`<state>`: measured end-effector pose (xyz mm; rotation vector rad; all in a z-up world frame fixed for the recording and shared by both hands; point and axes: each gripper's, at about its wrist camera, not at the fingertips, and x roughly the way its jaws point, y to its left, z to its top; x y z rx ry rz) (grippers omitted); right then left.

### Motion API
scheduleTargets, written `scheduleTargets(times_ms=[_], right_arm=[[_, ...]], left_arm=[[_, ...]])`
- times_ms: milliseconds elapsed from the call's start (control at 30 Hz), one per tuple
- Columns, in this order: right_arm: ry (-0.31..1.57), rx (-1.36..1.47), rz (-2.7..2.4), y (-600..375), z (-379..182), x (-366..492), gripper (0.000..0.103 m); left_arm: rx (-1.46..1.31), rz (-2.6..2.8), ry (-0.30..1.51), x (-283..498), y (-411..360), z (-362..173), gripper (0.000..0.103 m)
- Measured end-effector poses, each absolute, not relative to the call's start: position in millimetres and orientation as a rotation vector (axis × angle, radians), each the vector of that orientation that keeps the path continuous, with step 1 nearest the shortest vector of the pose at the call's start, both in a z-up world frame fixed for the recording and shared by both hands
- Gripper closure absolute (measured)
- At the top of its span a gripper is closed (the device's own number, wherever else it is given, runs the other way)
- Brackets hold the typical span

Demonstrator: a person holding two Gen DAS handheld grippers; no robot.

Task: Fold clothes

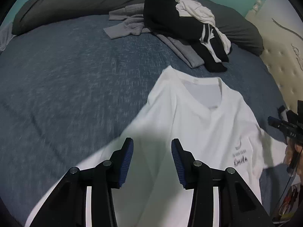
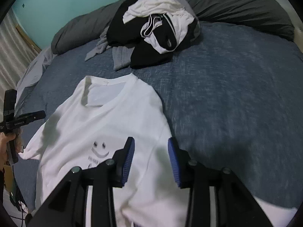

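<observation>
The white T-shirt (image 1: 198,117) lies face-up on the blue bed (image 1: 66,75), collar toward twelve o'clock, with the unfolded clothes pile (image 1: 181,24) beyond it. Both the left tongs (image 1: 152,160) and right tongs (image 2: 150,160) hover released over the hem area, gripping nothing. A risk: pinching only the top layer, or grabbing unevenly, would skew the fold.

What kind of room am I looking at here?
Most likely a bedroom. A white T-shirt lies spread on a bed with a blue cover, long grey pillows run along its far edge, and a tufted cream headboard stands at one side.
</observation>
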<state>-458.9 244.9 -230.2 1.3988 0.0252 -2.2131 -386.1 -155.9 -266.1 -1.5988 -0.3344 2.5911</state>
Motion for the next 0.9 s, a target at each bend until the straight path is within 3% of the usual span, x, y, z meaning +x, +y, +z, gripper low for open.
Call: scheduleTargets(times_ms=[133,233,267,833,900], right_arm=[[0.066,1.403,-2.198,223.2,-242.9,-487.1,0.065],[0.096,1.394,-2.192,206.2,-247.0,-504.9,0.051],[0.108,1.393,-2.190,200.7,-248.4,-510.6,0.051],[0.295,1.401,-2.136,132.0,-289.2,-579.6,0.051],[0.303,1.375,-2.118,127.8,-291.7,-578.6,0.063]], left_arm=[[-1.621,2.593,-0.327,-418.3,-157.5,-280.3,0.055],[-1.637,2.589,-0.302,-439.0,-155.0,-289.8,0.052],[-1.641,2.587,-0.291,-445.7,-153.9,-292.7,0.052],[-1.600,2.553,-0.256,-516.4,-149.3,-318.6,0.052],[-1.588,2.540,-0.256,-518.1,-148.8,-320.6,0.056]])
